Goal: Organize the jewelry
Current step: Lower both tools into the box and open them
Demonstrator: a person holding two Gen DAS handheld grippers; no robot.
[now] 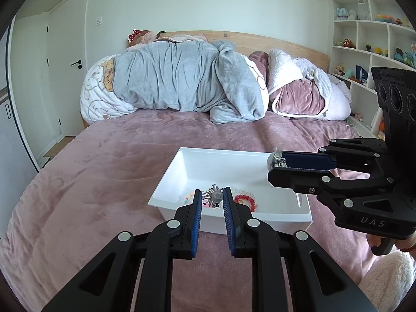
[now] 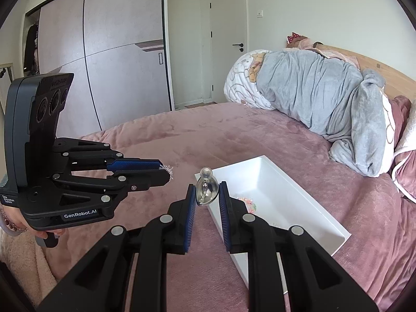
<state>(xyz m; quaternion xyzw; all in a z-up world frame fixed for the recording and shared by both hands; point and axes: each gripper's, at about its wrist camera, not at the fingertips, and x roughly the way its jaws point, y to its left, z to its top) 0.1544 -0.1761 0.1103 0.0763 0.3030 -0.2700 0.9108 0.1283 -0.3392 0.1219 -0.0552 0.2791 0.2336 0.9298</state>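
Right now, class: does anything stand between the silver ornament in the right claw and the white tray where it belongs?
Nothing visible does. The right claw holds the silver ornament at the white tray's open edge.

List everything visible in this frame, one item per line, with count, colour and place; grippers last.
tray: 1, white, on the pink bedspread.
spiky brooch: 1, silver, between the left gripper's fingers.
silver ornament: 1, shiny silver, between the right gripper's fingers, at the tray's rim.
beaded bracelet: 1, red, inside the tray.
pastel beads: a small cluster, pink and pale, inside the tray.
bedspread: 1, pink, covering the bed.
blanket: 1, grey, bundled near the headboard.
shelves: 1 unit, white, right wall, holding plush toys.
left gripper: black, blue pads, shut on the brooch.
right gripper: black, blue pads, shut on the ornament.
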